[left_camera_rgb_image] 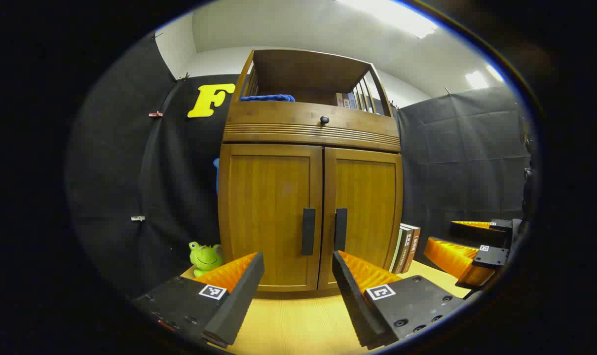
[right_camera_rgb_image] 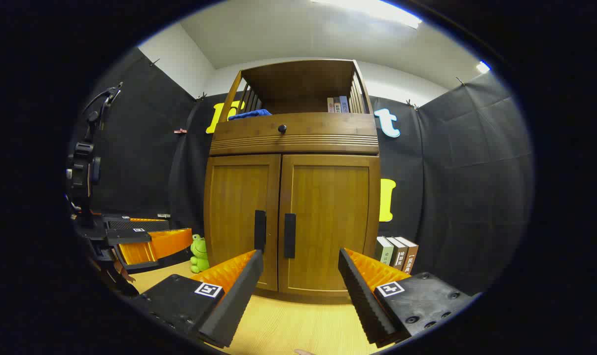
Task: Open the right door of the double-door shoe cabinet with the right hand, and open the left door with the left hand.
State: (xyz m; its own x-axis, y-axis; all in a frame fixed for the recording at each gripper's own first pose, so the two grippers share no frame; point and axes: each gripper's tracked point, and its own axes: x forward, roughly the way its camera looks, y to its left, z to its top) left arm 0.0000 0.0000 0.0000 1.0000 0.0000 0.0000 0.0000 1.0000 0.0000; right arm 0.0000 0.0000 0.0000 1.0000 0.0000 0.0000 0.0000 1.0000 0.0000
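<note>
Doors of the shoe cabinet [left_camera_rgb_image: 311, 197] are being faced by both tools, and both are seen closed: the left door [left_camera_rgb_image: 269, 214] and the right door [left_camera_rgb_image: 362, 212] are meeting at the centre seam, each with a dark vertical handle beside it. In the left gripper view the left handle [left_camera_rgb_image: 308, 230] is sitting at about 12 o'clock above the left hand-held gripper [left_camera_rgb_image: 298, 268], whose jaws are being held wide apart with nothing between them, apparently so the handle can be taken in.

In the right gripper view the right handle [right_camera_rgb_image: 289, 235] is lying at roughly 12 o'clock, slightly toward 11, from the right hand-held gripper [right_camera_rgb_image: 301, 266], which is likewise being held wide open and empty. Both tools are being kept apart from the cabinet, over the table [left_camera_rgb_image: 298, 320]; the task is judged not yet begun.

An open shelf [left_camera_rgb_image: 308, 84] on top of the cabinet is carrying a folded blue cloth [left_camera_rgb_image: 267, 97] at its left and some upright books [left_camera_rgb_image: 347, 100] at its right. A drawer [left_camera_rgb_image: 313, 121] with a small knob is being kept closed beneath it. What the cupboard itself holds cannot be told. A green frog toy [left_camera_rgb_image: 205, 257] is standing at 8 o'clock of the cabinet, and more books [left_camera_rgb_image: 406, 247] are leaning at 4 o'clock.
</note>
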